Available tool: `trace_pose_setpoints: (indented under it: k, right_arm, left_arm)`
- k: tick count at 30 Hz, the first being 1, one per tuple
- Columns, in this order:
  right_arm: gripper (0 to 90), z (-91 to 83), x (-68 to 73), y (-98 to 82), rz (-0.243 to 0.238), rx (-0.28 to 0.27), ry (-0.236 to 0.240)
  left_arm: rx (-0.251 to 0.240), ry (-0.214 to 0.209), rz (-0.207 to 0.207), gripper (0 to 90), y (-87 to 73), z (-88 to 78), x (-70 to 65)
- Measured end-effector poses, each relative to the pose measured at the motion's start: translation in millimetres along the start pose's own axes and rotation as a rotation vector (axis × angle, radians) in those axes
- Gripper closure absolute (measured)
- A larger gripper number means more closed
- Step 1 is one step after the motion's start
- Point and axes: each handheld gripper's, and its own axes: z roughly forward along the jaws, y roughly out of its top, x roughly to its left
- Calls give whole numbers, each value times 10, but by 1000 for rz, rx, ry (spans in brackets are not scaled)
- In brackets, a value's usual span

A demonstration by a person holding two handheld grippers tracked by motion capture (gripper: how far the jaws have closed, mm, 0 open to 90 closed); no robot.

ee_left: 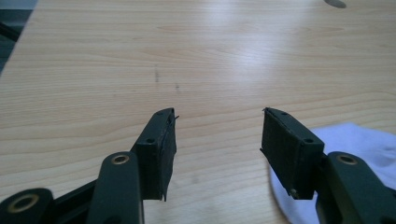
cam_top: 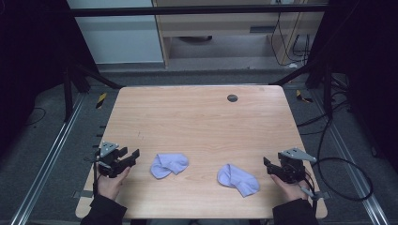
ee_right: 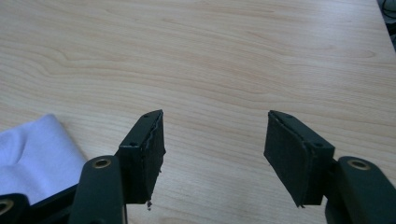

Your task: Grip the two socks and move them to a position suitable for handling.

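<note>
At a pale wooden table (cam_top: 197, 126), you hold both tongs low at the near edge, one on either side of two lilac socks. Your left gripper (cam_top: 133, 157) sits just to the left of the left sock (cam_top: 169, 165), which lies partly folded on itself. Your right gripper (cam_top: 267, 164) rests to the right of the right sock (cam_top: 238, 180), which lies flat and angled toward the near edge. The socks lie apart from each other, neither touched.

Both sets of jaws stand wide apart and hold nothing. In the left gripper view bare wood shows between the pads (ee_left: 159, 149), and the left sock's edge (ee_left: 359, 140) peeks past the jaw on the right. In the right gripper view the same empty gap shows, with the right sock's corner (ee_right: 37, 149) at the lower left.

This looks like the opening step: the approach, before any grasp. The next move seems to call for swinging each gripper inward toward its nearer sock, lowering one jaw to the tabletop so it slips under the fabric's edge, then pinching. The cloth is thin and limp, so a shallow bite may slip.
</note>
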Motion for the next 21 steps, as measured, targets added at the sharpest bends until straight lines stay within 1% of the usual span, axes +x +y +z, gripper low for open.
trace_pose_setpoints:
  k: [2,3,4,5,6,7,10,13,14,15,16,17,18,19,21]
  right_arm:
    - [379,4,30,0,-19,6,-1]
    - [379,4,30,0,-19,6,-1]
    - [382,-1,60,5,-36,12,2]
    - [382,-1,60,5,-36,12,2]
    - [388,-10,89,13,-45,13,12]
    - [390,-16,103,18,-49,9,17]
    - [392,-31,131,37,-50,12,29]
    - [399,-53,168,64,-49,9,52]
    - [400,-56,196,77,-64,9,68]
    - [400,-56,196,77,-64,9,68]
    - [400,-59,207,81,-66,12,69]
    - [398,-59,225,89,-79,12,74]
    - [394,-64,244,97,-91,11,85]
    - [394,-64,244,97,-91,11,85]
    - [389,-83,298,116,-108,10,95]
  left_arm:
    - [-1,-16,2,441,3,-4,-72]
    - [-1,-16,2,441,3,-4,-72]
    - [0,-31,10,441,6,-13,-144]
    - [0,-31,10,442,6,-13,-144]
    - [2,-49,17,444,8,-24,-216]
    - [2,-49,17,448,8,-24,-216]
    - [4,-69,37,455,19,-35,-316]
    - [4,-82,49,466,34,-41,-403]
    - [5,-91,55,477,41,-40,-456]
    - [5,-91,55,481,41,-40,-456]
    - [9,-97,65,481,51,-39,-491]
    - [5,-101,65,488,56,-37,-514]
    - [6,-109,77,494,71,-33,-566]
    - [6,-109,77,497,71,-33,-566]
    - [5,-120,85,504,90,-23,-630]
